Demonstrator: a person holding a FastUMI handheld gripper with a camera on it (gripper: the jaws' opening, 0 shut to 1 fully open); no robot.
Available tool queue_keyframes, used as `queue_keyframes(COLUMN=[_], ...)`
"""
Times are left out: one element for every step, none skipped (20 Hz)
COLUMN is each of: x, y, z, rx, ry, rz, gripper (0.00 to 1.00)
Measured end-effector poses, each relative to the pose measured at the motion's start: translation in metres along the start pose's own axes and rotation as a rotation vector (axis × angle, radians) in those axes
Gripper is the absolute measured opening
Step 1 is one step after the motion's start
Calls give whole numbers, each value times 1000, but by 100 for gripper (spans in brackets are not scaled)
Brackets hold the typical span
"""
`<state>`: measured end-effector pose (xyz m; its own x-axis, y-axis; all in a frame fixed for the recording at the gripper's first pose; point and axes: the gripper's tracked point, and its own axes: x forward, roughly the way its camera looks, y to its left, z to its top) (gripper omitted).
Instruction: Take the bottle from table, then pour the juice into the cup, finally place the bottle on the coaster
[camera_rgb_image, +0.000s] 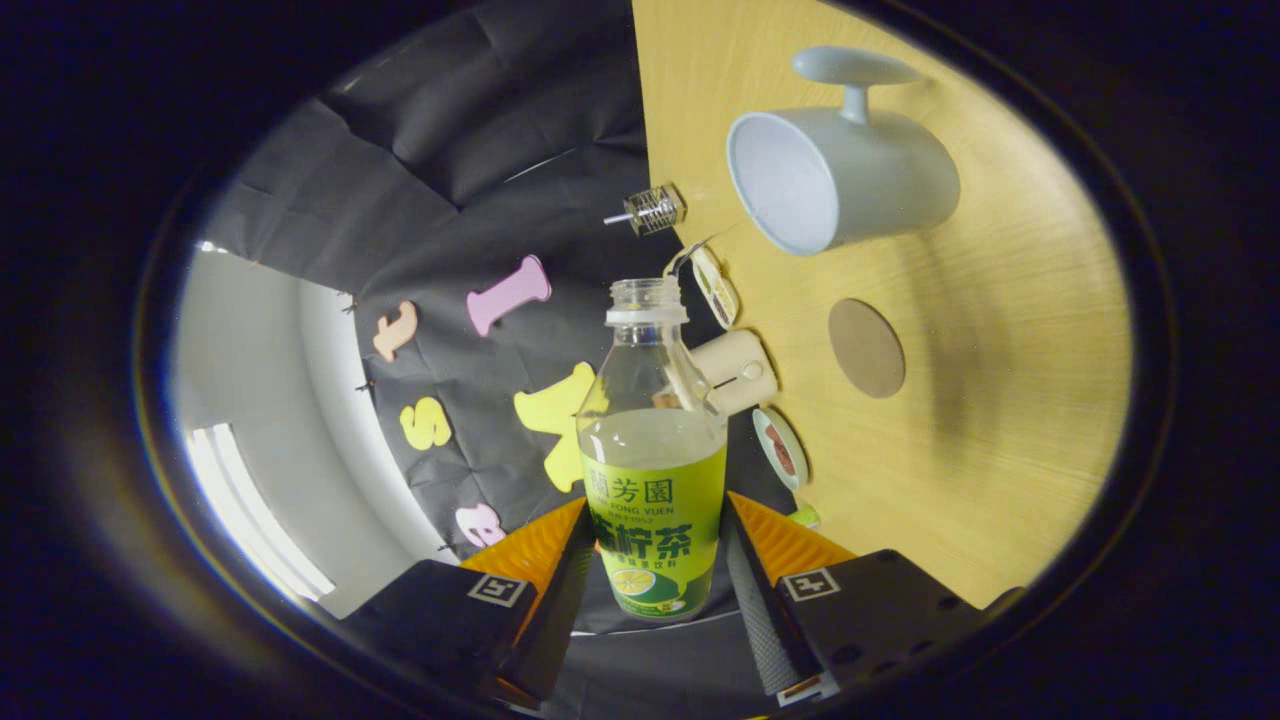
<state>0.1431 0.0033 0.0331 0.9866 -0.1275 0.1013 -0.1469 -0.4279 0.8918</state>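
Note:
An uncapped clear bottle (655, 460) with a green and yellow label and pale juice in its lower half stands between my two fingers. My gripper (655, 570) is shut on the bottle, both finger pads pressing its labelled sides. The whole view is rolled about a quarter turn, so the wooden table (1000, 450) stands like a wall beside the bottle. A pale grey cup (835, 175) with a handle sits on the table, its open mouth facing the bottle's neck. The round brown coaster (866, 347) lies on the table between the cup and my fingers.
Along the table's far edge are a small glass vial (652, 210), a cream cylinder (738, 370), and flat round packets (780, 448). The black cloth wall lies beyond the bottle. A white wall with a light strip (250, 500) is past the cloth.

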Motion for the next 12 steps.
queue_keyframes(x=[-1,-1,-1,0,-1,-1,0,-2,-2,-1,-1,0], y=[1,2,3,4,5,6,7,9,10,11,13,14], z=[0,0,0,0,0,0,1,1,2,2,1,0], rx=[3,5,8,13,18,23,29,34,40,44,49,53], ry=[0,0,-2,-2,-2,-2,-4,-5,-8,-8,-6,-3], rz=[2,2,3,4,6,8,9,14,18,20,20,24], gripper=[77,77,77,77,77,77,77,77,77,77,77,77])
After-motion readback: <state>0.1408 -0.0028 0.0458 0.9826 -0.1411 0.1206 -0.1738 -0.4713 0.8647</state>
